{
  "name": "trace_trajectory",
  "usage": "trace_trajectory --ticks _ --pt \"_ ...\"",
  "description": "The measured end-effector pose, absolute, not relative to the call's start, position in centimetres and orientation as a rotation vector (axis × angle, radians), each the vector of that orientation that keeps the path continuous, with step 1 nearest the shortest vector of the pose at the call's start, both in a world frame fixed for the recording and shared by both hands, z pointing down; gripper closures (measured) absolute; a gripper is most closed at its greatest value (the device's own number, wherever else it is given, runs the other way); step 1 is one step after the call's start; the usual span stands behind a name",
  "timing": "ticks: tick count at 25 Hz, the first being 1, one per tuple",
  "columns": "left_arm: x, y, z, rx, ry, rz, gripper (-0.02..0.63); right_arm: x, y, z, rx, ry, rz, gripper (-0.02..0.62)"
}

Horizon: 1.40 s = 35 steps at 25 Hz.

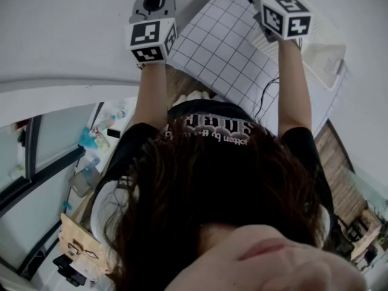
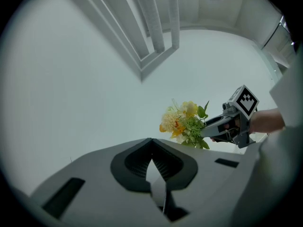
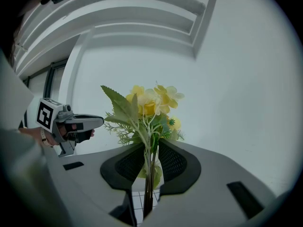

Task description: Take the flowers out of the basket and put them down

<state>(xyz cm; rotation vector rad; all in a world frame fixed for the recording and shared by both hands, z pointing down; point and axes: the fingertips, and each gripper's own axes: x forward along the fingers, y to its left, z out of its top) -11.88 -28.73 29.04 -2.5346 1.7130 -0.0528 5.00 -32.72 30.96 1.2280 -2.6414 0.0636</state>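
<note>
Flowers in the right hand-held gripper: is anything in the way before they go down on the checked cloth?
Nothing visible is in the way. The right hand-held gripper grips the flowers by their stems, with the checked cloth showing below. A white box sits aside at the cloth's right edge.

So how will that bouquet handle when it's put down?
Probably light: the right tongs hold the bouquet by thin stems alone. Likely fairly stiff: the head sticks straight out, no droop. Laid down, its rounded head may roll a little.

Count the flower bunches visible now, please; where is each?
1. The flower bunch is clamped by its stems in the right gripper; others may lie hidden outside the views.
</note>
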Motion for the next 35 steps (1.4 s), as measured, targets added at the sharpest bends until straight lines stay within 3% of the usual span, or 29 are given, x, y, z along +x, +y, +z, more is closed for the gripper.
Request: trace_trajectory --ticks 35 --pt "-14.1 -27.2 27.9 -2.469 1.752 -0.029 0.604 2.9 -32.0 31.5 1.193 -2.660 0.081 0.491"
